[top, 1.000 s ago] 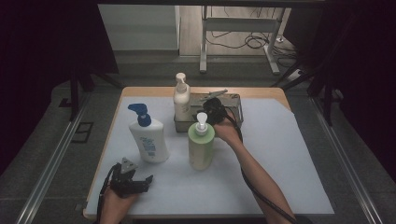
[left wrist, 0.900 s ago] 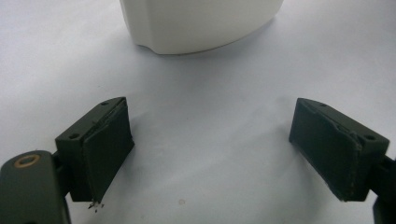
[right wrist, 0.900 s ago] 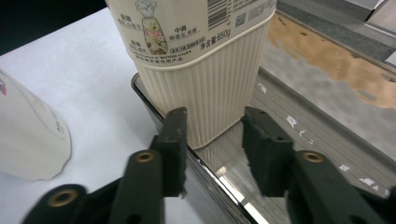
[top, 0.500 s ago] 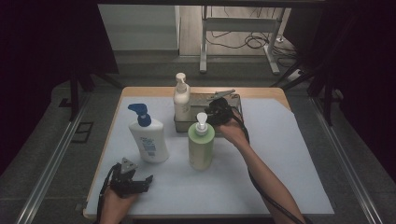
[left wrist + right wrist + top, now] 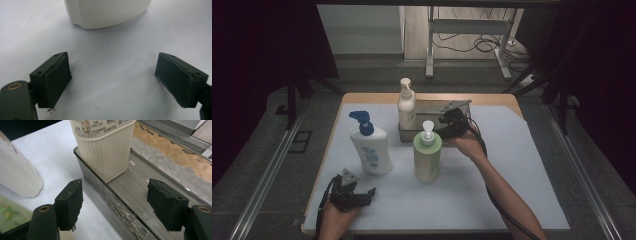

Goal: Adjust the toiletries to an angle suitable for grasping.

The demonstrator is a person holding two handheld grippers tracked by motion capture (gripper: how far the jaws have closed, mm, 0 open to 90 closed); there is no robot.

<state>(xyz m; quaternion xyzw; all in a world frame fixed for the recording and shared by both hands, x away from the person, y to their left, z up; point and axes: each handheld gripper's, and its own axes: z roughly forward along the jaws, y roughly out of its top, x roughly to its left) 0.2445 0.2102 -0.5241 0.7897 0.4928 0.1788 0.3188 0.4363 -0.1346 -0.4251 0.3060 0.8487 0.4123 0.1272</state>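
A cream pump bottle (image 5: 406, 107) stands at the left end of a shallow metal tray (image 5: 462, 106) at the back of the table. My right gripper (image 5: 445, 123) hovers open over the tray's front rim, just behind a green pump bottle (image 5: 427, 156). In the right gripper view, the ribbed cream bottle (image 5: 107, 150) sits ahead of the open gripper (image 5: 115, 202), nothing between the jaws, above the tray (image 5: 150, 172). My left gripper (image 5: 362, 194) rests open on the mat near the front left, below a white bottle with a blue pump (image 5: 372, 150). That bottle's base (image 5: 107, 12) lies ahead of the open left gripper (image 5: 113, 80).
A white mat (image 5: 512, 165) covers most of the wooden table (image 5: 377, 97). The right half of the mat is bare. Dark floor rails run along both sides, and a metal stand (image 5: 462, 30) with cables is beyond the table.
My right gripper has shifted slightly right and back, from beside the green bottle's pump to over the tray. The left gripper has stayed put.
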